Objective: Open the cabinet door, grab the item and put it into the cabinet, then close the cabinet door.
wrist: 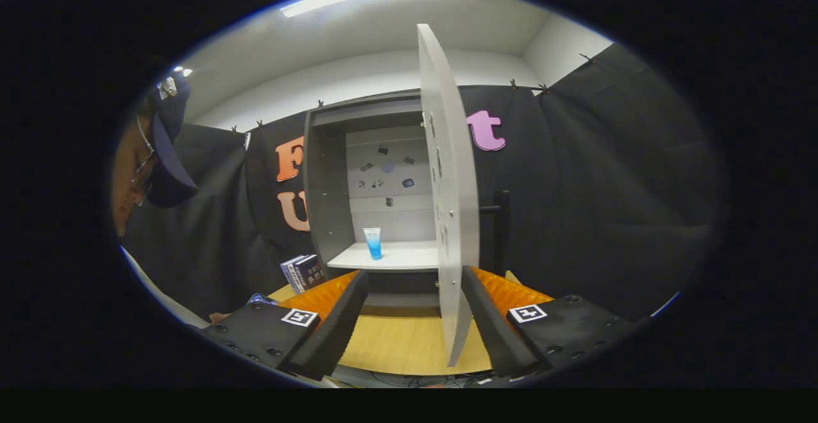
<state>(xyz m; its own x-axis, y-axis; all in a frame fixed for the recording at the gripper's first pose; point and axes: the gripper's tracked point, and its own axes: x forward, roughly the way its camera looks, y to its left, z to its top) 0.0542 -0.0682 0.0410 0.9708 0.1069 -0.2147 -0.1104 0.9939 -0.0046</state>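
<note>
Gripper view has the blue tube (pixel 372 243) standing upright on the pale shelf (pixel 409 258) inside the grey cabinet (pixel 327 186), beyond the fingers. The cabinet door (pixel 450 206) is swung out edge-on toward the camera, its lower edge between the spread fingers of the gripper (pixel 414 321) and just beside the right one, though contact cannot be told. A wooden tabletop (pixel 402 343) lies below, with a dark box (pixel 305 271) left of the cabinet and a person's capped head (pixel 160 154) farther left.

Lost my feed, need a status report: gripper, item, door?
Gripper open, door edge between fingers. Blue tube upright on cabinet shelf. Door wide open, nothing blocking.
</note>
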